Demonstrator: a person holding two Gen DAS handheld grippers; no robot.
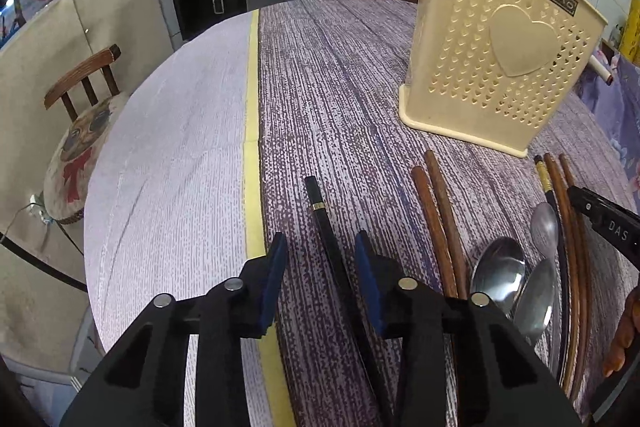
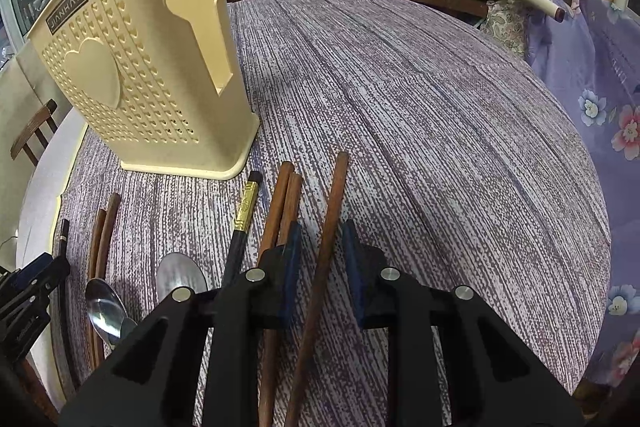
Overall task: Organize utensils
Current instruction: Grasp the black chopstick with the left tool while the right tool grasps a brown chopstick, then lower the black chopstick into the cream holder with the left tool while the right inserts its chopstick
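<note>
Utensils lie loose in a row on the purple woven tablecloth (image 1: 360, 67), just in front of a cream perforated utensil holder (image 1: 496, 67) that stands upright with nothing seen in it.

Going left to right across the row: a black chopstick (image 1: 326, 227) with a gold band lies alone at the left end. The left gripper (image 1: 320, 263) points steeply down over it, blue pads (image 1: 276, 267) narrowed to either side of the stick but with cloth showing in the gaps, so it does not look pinched yet. Next come two brown chopsticks (image 1: 436, 211) side by side, then three steel spoons (image 1: 500, 275) overlapping, then a black chopstick with a gold collar (image 2: 244, 215), then a pair of brown chopsticks (image 2: 280, 211) touching each other.

At the right end a single brown chopstick (image 2: 328, 235) runs between the narrowed pads of the right gripper (image 2: 320, 259), which also tilts steeply down. A sliver of cloth shows on each side, so whether it is gripped cannot be told for certain.

To do this step well, in my judgement, each gripper should drop until its pads straddle only its own stick, close near the thick end, and lift level, so the right one does not drag the neighbouring pair. Then tip each stick upright before lowering it into the holder's open top.
</note>
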